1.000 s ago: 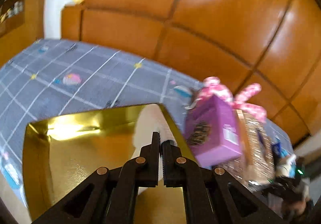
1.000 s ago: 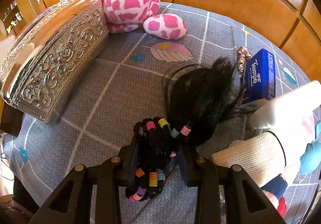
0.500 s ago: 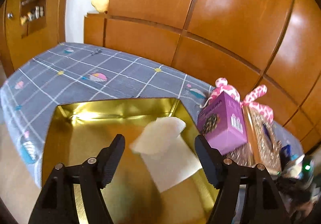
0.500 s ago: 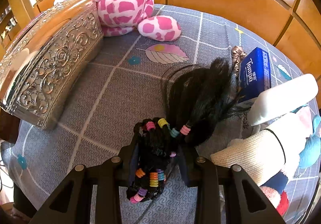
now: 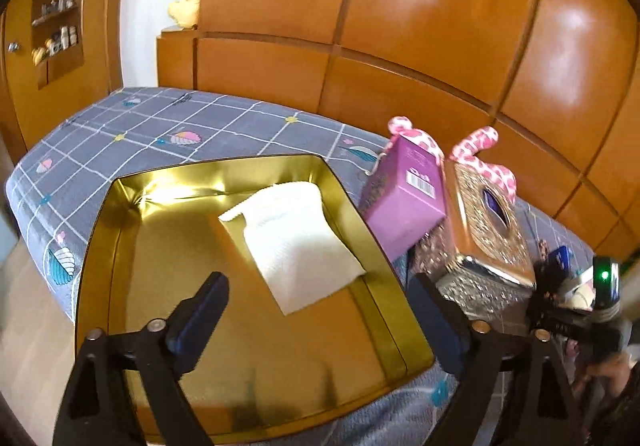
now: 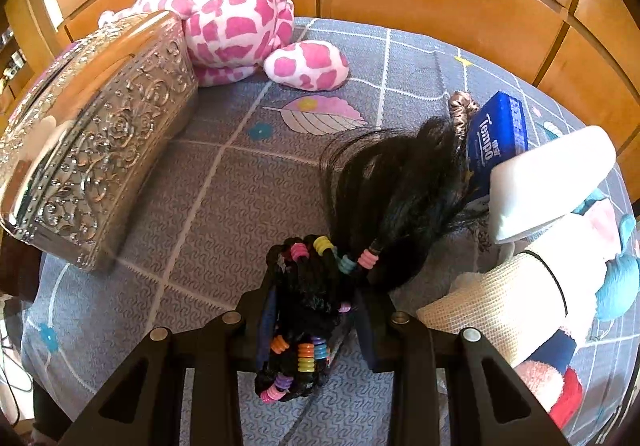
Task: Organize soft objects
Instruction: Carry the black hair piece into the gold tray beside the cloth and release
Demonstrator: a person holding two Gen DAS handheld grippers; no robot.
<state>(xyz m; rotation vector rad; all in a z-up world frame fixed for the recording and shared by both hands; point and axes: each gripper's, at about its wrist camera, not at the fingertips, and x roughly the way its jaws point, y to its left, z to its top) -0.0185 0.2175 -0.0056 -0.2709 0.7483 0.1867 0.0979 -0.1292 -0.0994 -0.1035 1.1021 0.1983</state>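
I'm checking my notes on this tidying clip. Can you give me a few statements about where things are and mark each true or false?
1. The white cloth lies inside the gold tin. True.
2. The left gripper is clamped on the cloth. False: its jaws stand open and empty.
3. The right gripper holds black hair tied with coloured bands. True.
4. The pink spotted plush toy sits in the tin. False: it lies on the bed beside the silver box.

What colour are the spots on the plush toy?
Pink spots on white; the plush toy shows best in the right wrist view.
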